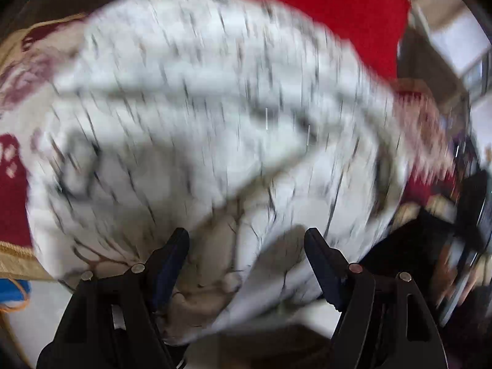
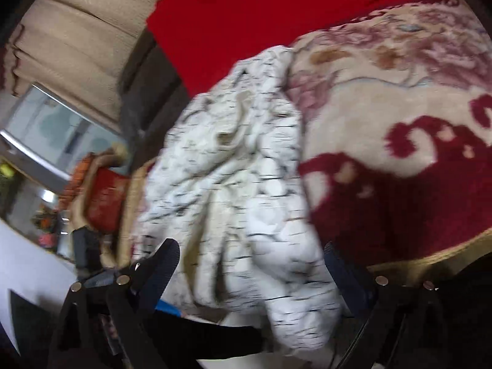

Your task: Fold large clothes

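A large white garment with thin black marks lies crumpled on a red and cream patterned blanket. Both views are blurred by motion. My left gripper is open, its two black fingers spread wide over the garment's near edge, where a cream lining shows between them. The garment also shows in the right wrist view, bunched in folds beside the blanket. My right gripper is open, its fingers on either side of a hanging fold of the garment.
A plain red cloth lies behind the garment, and it also shows in the right wrist view. A beige cushion or curtain and a window are at the left. Dark clutter sits at the right edge.
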### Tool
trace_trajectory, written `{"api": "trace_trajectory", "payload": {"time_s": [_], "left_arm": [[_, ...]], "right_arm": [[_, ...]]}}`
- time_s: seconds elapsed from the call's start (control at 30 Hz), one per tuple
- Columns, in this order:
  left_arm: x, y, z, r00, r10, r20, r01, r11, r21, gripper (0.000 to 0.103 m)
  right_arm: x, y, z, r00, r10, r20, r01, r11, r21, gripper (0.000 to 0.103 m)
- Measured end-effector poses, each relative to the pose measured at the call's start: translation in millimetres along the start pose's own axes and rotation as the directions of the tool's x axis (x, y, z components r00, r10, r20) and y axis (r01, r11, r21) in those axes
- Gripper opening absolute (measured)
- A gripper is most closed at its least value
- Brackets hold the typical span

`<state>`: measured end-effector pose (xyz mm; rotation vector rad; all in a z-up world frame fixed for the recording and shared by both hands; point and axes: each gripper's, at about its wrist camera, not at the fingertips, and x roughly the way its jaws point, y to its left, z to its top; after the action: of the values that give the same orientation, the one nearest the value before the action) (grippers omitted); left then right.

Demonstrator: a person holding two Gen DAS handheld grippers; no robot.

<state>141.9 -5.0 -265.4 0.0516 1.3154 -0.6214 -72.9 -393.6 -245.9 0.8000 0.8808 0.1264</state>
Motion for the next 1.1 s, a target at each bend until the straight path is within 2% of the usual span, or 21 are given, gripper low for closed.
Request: {"api": "trace_trajectory", "payload": {"time_s": [0.07, 0.13, 0.27, 0.4, 0.47, 0.53, 0.63, 0.7, 0.77, 0.83, 0.87, 0.93, 1.0, 1.1], "left_arm": [[13.4, -4.9, -21.1, 0.995, 0.06, -0.076, -0.053, 0.995, 0.084, 0.073], [13.5, -5.6, -43.2, 0.989, 0.109, -0.101, -0.093, 0.984, 0.153, 0.07], [-22.0, 15.5, -70.3, 0.995, 0.064, -0.074, -0.055, 0.992, 0.113, 0.07], [-66.6, 40.2, -85.6, 0.993, 0.12, 0.001, -0.12, 0.989, 0.081, 0.07], [-90.5, 51.4, -85.1, 0.993, 0.102, 0.064, -0.104, 0.994, 0.035, 0.07], [-110.7, 56.9, -72.7, 0.984, 0.098, 0.152, -0.095, 0.995, -0.025, 0.07], [-112.6, 50.7, -46.4, 0.967, 0.091, 0.237, -0.074, 0.994, -0.08, 0.074], [-102.5, 45.2, -31.6, 0.965, 0.07, 0.253, -0.053, 0.996, -0.073, 0.074], [-80.0, 28.0, -18.2, 0.971, 0.05, 0.233, -0.044, 0.999, -0.032, 0.074], [-50.2, 13.4, -15.0, 0.976, 0.128, 0.174, -0.133, 0.991, 0.013, 0.074], [-38.8, 10.5, -19.4, 0.966, 0.2, 0.166, -0.206, 0.978, 0.019, 0.074], [-34.7, 19.5, -31.9, 0.96, 0.223, 0.172, -0.222, 0.975, -0.024, 0.074], [-38.7, 44.9, -49.2, 0.961, 0.216, 0.172, -0.194, 0.972, -0.135, 0.074], [-42.7, 88.5, -75.0, 0.968, 0.195, 0.157, -0.137, 0.938, -0.317, 0.077]], "right_arm": [[10.7, -0.9, -1.9, 0.999, -0.023, -0.023, 0.024, 1.0, 0.007, 0.097], [15.3, 0.6, -4.7, 0.999, -0.028, -0.036, 0.028, 1.0, -0.004, 0.097], [24.3, 7.8, -7.3, 0.996, -0.075, -0.054, 0.072, 0.996, -0.059, 0.097], [37.5, 8.1, -7.6, 0.99, -0.103, -0.097, 0.1, 0.994, -0.043, 0.097], [44.3, 9.1, -9.6, 0.988, -0.111, -0.107, 0.106, 0.993, -0.051, 0.097], [51.7, 12.8, -11.0, 0.985, -0.121, -0.119, 0.114, 0.992, -0.061, 0.097], [59.9, 18.2, -15.0, 0.98, -0.154, -0.123, 0.145, 0.986, -0.078, 0.097], [60.6, 21.9, -17.6, 0.978, -0.17, -0.124, 0.158, 0.982, -0.099, 0.097], [57.9, 22.3, -17.6, 0.979, -0.166, -0.12, 0.154, 0.983, -0.099, 0.097], [53.9, 18.1, -16.9, 0.979, -0.166, -0.119, 0.157, 0.984, -0.082, 0.097], [52.6, 15.4, -17.0, 0.978, -0.171, -0.121, 0.163, 0.984, -0.075, 0.097], [48.5, 7.8, -18.4, 0.976, -0.175, -0.129, 0.168, 0.984, -0.065, 0.097], [50.3, 1.8, -22.1, 0.973, -0.169, -0.157, 0.162, 0.985, -0.056, 0.097], [62.4, -3.6, -31.9, 0.962, -0.178, -0.208, 0.168, 0.984, -0.066, 0.097]]}}
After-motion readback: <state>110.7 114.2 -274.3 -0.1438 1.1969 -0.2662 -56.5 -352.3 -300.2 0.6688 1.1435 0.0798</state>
